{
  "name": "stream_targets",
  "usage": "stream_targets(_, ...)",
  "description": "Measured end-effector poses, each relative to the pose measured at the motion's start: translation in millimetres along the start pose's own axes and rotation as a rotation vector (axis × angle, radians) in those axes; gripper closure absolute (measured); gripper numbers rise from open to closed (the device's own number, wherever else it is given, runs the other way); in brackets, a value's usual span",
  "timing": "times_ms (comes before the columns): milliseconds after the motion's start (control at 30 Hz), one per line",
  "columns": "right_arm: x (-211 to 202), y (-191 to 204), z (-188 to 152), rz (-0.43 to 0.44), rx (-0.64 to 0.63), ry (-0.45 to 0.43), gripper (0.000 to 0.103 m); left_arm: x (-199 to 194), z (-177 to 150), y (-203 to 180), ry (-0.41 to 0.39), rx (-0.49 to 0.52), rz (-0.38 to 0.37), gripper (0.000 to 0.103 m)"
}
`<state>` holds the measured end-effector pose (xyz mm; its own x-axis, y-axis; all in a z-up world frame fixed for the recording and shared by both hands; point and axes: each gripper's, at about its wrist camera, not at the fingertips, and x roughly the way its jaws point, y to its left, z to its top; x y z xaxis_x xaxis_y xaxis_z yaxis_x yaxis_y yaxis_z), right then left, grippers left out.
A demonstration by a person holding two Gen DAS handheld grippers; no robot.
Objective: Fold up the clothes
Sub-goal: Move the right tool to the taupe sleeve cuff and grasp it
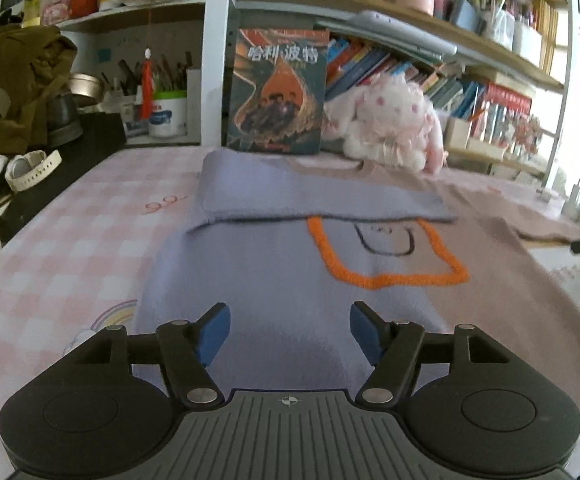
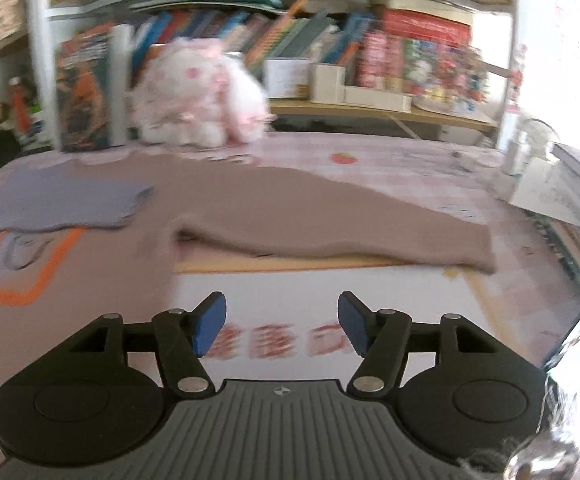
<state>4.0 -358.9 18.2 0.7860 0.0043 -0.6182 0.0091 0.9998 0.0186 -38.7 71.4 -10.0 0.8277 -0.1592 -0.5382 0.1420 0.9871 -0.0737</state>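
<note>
Both claws angle downward, left claw (image 1: 290,334) and right claw (image 2: 281,322) wide (nothing gripped) above the sweater (image 1: 274,272).

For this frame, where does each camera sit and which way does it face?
Left wrist: on the left gripper, open, angled down over the sweater's lilac half, facing the bookshelf.
Right wrist: on the right gripper, open, over white paper, facing the spread brown sleeve.
Shared: sweater, plush toy, book.
</note>
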Motion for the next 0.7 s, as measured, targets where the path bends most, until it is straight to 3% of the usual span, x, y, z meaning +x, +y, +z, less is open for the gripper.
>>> stream_targets(233,31,-57,14,-0.026,0.135,0.046,0.042,4,-4,1,0.003,0.014,-0.003,0.028)
stream_targets(433,42,-102,19,-0.097,0.244,0.057,0.042,8,-6,0,0.015,0.055,0.017,0.021)
stream_targets(700,58,-126,20,-0.096,0.325,0.054,0.037,9,-7,-6,0.026,0.101,0.006,0.015)
